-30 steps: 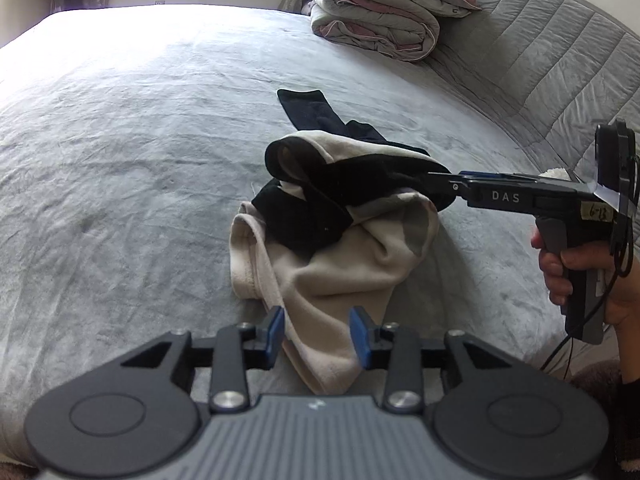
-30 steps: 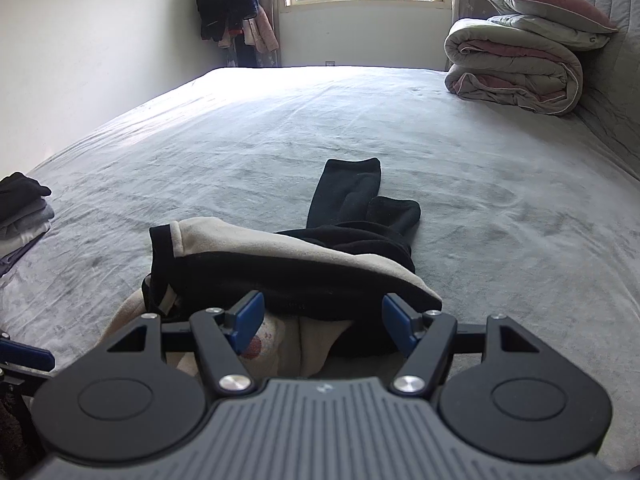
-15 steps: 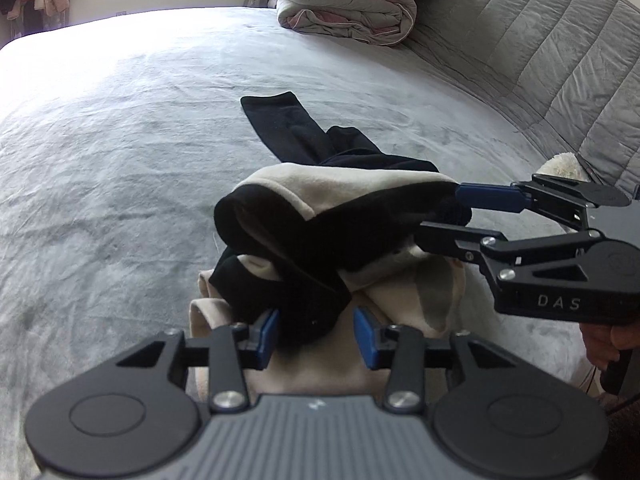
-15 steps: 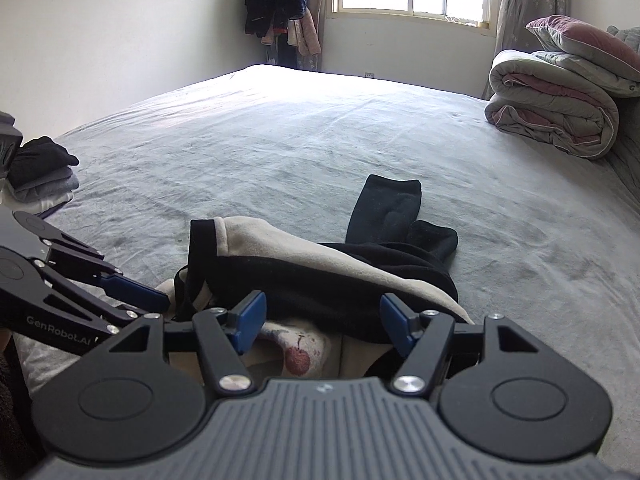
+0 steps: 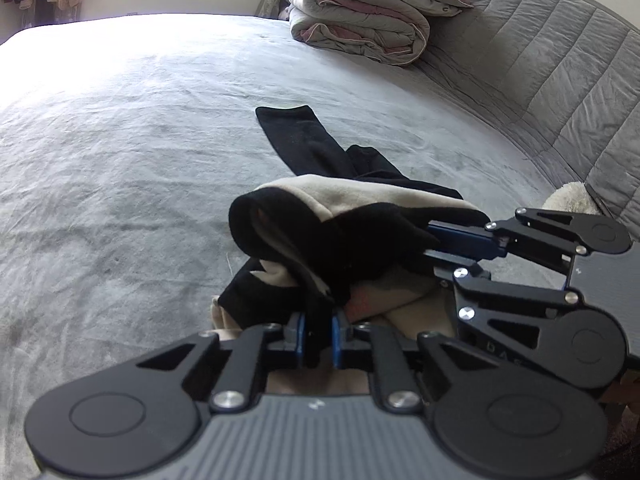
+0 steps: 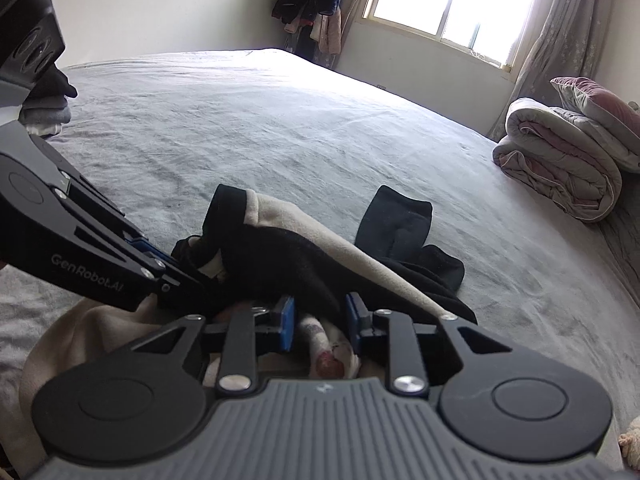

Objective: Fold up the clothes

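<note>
On a grey bed (image 5: 120, 160), we take up a crumpled beige-and-black garment (image 5: 344, 220) near the bed's front edge, a black sock (image 5: 304, 140) lying just beyond it. Our left gripper (image 5: 318, 334) is closing, its blue pads already pinching a black fold; our right gripper (image 6: 320, 326) is also closing, cloth between its jaws, though from the left view its pads seem to bite the black hem. To do this well, we judge both grips should catch one edge only, then lift and draw apart evenly so the garment hangs flat before folding
</note>
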`<state>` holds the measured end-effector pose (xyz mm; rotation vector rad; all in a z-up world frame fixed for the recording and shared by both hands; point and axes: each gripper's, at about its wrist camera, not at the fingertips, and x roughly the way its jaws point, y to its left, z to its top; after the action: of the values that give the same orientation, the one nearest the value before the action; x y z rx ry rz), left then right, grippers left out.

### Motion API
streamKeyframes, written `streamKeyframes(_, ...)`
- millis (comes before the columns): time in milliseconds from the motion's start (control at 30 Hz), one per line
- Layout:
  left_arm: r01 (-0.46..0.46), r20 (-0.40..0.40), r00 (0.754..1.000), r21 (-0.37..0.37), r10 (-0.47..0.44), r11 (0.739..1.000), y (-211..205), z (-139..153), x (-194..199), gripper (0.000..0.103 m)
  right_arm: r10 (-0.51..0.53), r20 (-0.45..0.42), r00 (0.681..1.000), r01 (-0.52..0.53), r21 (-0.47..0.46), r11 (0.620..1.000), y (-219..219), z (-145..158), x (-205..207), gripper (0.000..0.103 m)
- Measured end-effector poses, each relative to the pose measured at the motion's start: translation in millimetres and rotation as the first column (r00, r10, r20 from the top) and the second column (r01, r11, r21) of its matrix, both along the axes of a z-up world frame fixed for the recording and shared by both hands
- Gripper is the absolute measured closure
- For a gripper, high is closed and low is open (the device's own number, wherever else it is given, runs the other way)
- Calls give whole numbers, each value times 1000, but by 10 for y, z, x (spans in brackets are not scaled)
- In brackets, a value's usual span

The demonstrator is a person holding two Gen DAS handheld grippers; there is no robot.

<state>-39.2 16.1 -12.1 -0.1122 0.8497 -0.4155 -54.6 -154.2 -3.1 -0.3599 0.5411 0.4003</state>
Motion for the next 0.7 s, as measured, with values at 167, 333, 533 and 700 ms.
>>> streamKeyframes(167, -65, 51, 997, -7, 65, 998, 175, 107, 32, 92, -109, 60, 992, 105, 67, 992, -31, 103, 111, 98)
streamKeyframes(333, -147, 103, 984, -12, 148, 989, 374, 200, 78, 93, -218, 102, 971, 201, 156, 967, -112, 214, 224, 98)
streamKeyframes(533, -222, 174, 959, -29, 223, 975, 525, 326, 93, 94, -328, 148, 933, 284, 257, 924, -237, 354, 234, 99)
streamKeyframes(700, -235, 224, 944, -65, 243, 970, 553, 450, -7, 94, -359, 215, 908, 291, 290, 912, -238, 477, 86, 99)
